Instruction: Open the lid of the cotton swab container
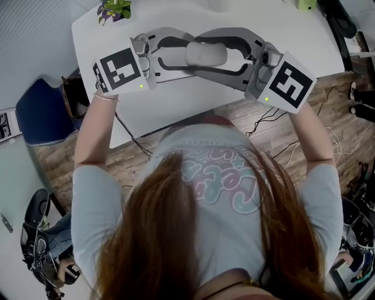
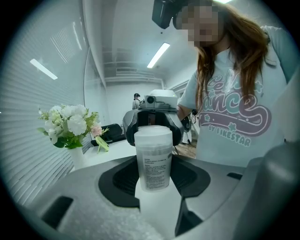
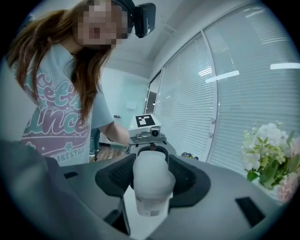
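Note:
A translucent white cotton swab container (image 1: 206, 54) with a printed label is held in the air over the white table (image 1: 176, 102), between two grippers that face each other. In the left gripper view the container (image 2: 153, 161) stands between the dark pads (image 2: 117, 180), and my left gripper (image 2: 154, 180) is shut on its body. The lid (image 2: 153, 133) points at the right gripper behind it. In the right gripper view the container (image 3: 151, 185) sits between the pads (image 3: 190, 176), which lie against its wider end. My right gripper (image 3: 152, 176) is shut on that end.
A small vase of white flowers (image 1: 114, 9) stands at the table's far left corner, and the flowers (image 3: 272, 150) also show in the right gripper view. A blue chair (image 1: 41, 114) is on the left. Cables (image 1: 269, 120) lie on the wooden floor by the table's near edge.

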A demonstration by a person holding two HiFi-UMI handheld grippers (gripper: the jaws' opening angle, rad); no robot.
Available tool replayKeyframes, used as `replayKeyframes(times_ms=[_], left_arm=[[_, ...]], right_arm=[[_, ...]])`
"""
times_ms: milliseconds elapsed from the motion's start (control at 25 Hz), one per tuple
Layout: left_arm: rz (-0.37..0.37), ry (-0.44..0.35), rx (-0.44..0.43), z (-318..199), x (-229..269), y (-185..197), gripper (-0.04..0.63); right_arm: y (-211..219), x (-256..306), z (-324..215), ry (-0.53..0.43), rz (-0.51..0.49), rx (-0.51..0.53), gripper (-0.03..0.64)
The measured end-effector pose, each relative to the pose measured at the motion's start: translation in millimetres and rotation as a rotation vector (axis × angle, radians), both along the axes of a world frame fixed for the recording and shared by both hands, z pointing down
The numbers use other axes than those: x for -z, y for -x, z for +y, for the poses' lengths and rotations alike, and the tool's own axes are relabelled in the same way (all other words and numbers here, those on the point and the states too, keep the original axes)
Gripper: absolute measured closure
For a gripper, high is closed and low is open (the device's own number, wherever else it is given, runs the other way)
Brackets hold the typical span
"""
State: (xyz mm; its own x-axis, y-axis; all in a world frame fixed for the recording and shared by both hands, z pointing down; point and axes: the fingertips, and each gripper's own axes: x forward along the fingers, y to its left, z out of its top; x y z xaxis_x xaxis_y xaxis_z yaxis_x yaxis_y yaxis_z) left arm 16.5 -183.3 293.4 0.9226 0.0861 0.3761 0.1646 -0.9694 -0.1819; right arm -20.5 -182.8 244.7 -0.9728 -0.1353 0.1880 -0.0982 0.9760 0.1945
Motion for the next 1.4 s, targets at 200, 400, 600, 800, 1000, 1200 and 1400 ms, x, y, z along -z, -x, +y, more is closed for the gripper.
replayKeyframes(times_ms=[200,400,600,800,1000,1200,1400], left_arm=[[0.006,0.023,0.013,-1,-7,0,0.405],[0.027,0.047,0.015,-1,-9,1,0.405],[0.035,0.059,0.037,-3,-6,1,0.405],[0.011,0.006,0.037,-4,-10,2,0.405],[0.024,0.058,0.043,-8,-9,2,0.405],[0.054,0.087,0.059,-5,-3,3,0.405],[0.055,0.125,0.072,-3,-6,2,0.405]], right_arm=[[1,-8,-2,0.033,0.030,0.010,0.396],[2,-13,-4,0.062,0.052,0.007,0.396],[3,-9,-5,0.064,0.049,0.021,0.397],[1,-13,-6,0.131,0.043,-0.004,0.402],[3,-10,-10,0.104,0.039,0.018,0.399],[5,-7,-9,0.026,0.036,0.009,0.386],[7,-10,-7,-0.082,0.072,-0.024,0.347]])
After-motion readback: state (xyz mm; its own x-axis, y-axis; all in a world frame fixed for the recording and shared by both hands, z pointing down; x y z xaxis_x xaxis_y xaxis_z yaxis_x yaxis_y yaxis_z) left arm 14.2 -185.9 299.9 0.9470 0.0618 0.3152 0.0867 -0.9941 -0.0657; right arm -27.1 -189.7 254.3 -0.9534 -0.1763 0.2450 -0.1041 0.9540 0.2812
